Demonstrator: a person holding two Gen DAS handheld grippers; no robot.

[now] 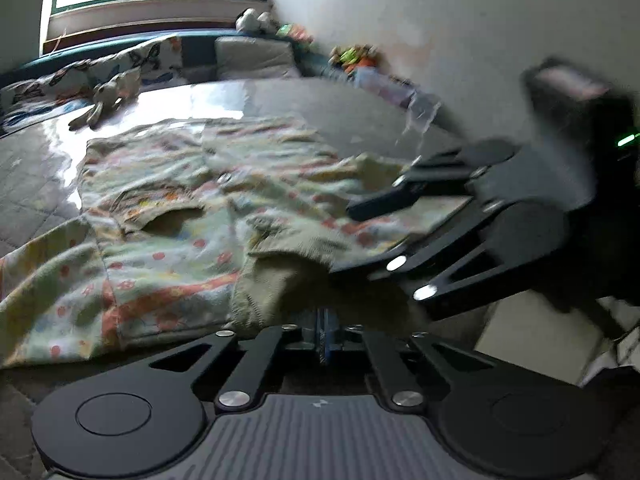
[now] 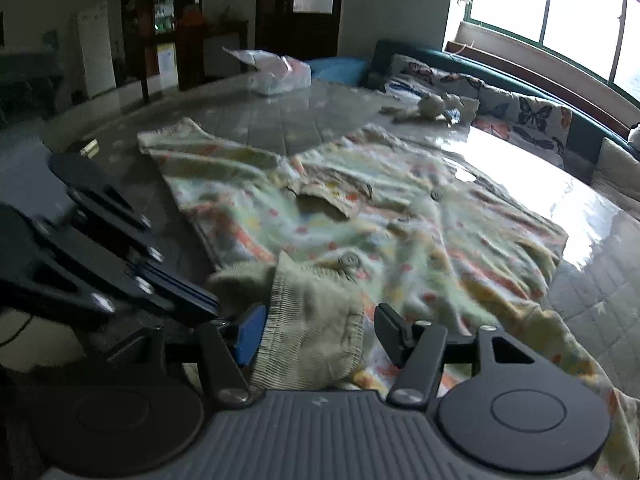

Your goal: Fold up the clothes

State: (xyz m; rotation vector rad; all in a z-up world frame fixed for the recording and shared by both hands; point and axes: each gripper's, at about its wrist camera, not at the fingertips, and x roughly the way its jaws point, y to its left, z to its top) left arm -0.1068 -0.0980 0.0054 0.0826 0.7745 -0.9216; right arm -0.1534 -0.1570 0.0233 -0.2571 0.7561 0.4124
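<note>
A pale floral garment (image 1: 192, 216) (image 2: 360, 216) with buttons lies spread and wrinkled on a glossy quilted bed surface (image 1: 304, 108) (image 2: 288, 120). Its ribbed olive cuff (image 1: 288, 292) (image 2: 316, 328) is at the near edge. In the left wrist view my left gripper (image 1: 326, 340) is shut on that cuff; in the right wrist view the left gripper (image 2: 210, 306) comes in from the left. My right gripper (image 2: 320, 332) is open, with the cuff lying between its blue pad (image 2: 250, 334) and black fingertip (image 2: 390, 330). The right gripper (image 1: 352, 236) shows blurred in the left wrist view.
A small soft toy (image 1: 100, 104) (image 2: 434, 106) lies beyond the garment. Butterfly-print cushions (image 2: 528, 114) line the window side, and a plastic bag (image 2: 276, 70) sits at the far edge. Toys (image 1: 352, 58) lie along the wall. Dark furniture (image 2: 188, 36) stands off the bed.
</note>
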